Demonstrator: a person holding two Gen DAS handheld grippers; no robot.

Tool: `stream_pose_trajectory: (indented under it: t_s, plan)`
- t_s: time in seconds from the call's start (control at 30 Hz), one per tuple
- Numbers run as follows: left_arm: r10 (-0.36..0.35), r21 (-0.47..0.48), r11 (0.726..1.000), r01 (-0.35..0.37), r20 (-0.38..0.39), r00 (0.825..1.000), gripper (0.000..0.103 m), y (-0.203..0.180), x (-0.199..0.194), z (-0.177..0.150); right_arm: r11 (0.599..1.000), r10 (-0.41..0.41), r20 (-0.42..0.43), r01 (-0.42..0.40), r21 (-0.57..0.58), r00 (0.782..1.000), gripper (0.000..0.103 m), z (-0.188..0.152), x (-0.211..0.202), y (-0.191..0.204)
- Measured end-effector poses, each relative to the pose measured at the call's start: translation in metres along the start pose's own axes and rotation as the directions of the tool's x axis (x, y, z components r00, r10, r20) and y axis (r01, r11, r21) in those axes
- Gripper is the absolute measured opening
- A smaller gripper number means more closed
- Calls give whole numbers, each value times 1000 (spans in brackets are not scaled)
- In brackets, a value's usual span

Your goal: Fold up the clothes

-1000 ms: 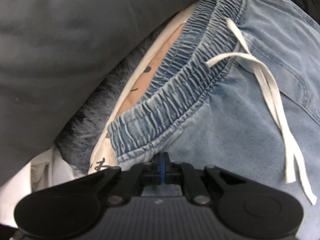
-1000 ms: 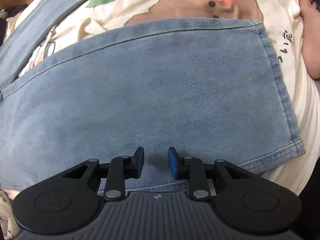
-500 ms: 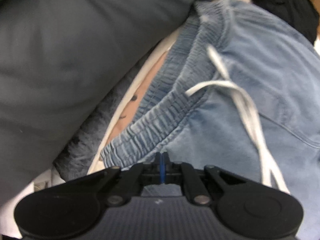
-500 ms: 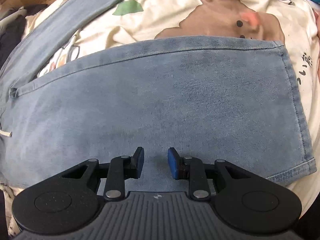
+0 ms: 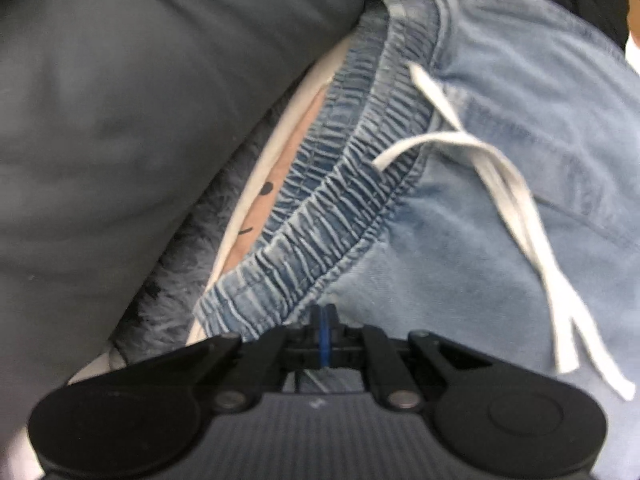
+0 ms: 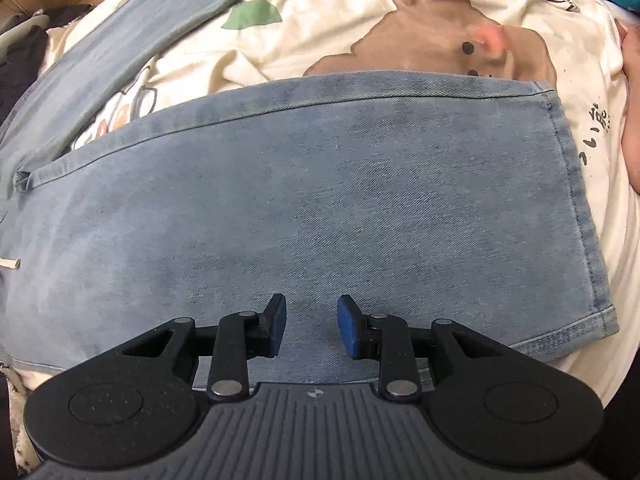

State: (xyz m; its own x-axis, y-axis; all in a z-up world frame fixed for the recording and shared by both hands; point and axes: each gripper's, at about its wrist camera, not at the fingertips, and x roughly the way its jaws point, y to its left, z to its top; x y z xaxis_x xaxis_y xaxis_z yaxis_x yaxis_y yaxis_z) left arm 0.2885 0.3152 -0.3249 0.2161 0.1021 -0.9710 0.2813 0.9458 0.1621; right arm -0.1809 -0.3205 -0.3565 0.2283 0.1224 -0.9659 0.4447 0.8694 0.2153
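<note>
Jeans (image 6: 320,208) lying flat on cream printed sheet (image 6: 360,16), far leg splayed away.

Elastic waistband (image 5: 340,200) bunching just beyond left gripper (image 5: 324,332); drawstring (image 5: 500,184) trailing loose beside waistband.

Left gripper: pads closed tight; denim pinched or not, cannot tell.

Right gripper (image 6: 311,330): jaws parted, nothing between, hovering over near leg, well short of hem (image 6: 576,332).

Judgement: seize waistband and hem edges fully, both layers, before lifting; keep drawstring clear.

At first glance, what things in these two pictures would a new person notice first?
The light blue jeans fill both views, spread over a cream sheet with a brown cartoon animal. In the left wrist view, their gathered elastic waistband and white drawstring stand out beside a grey cushion. The right gripper hangs open over the trouser leg, while the left gripper is shut at the waistband.
</note>
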Motion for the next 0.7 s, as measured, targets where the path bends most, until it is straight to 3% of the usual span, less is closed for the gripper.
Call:
stream_pose_trajectory:
  t_s: [0.17,0.3,0.5,0.7]
  plan:
    - [-6,-18,1000,7,33,999,6,12,-18,-15,1000,-25,-6,24,-14,1000,35,-1,2,-3]
    - [-20,-52,998,21,15,1000,3,24,-16,-27,999,-44,-19,44,-1,999,35,-3,4,-9]
    - [-9,-41,999,8,-22,1000,3,34,21,-21,999,-48,-14,48,-3,999,35,-5,0,-8]
    - [-28,-99,995,19,-81,996,3,42,36,-9,999,-48,-9,49,1,999,35,-4,-6,-7]
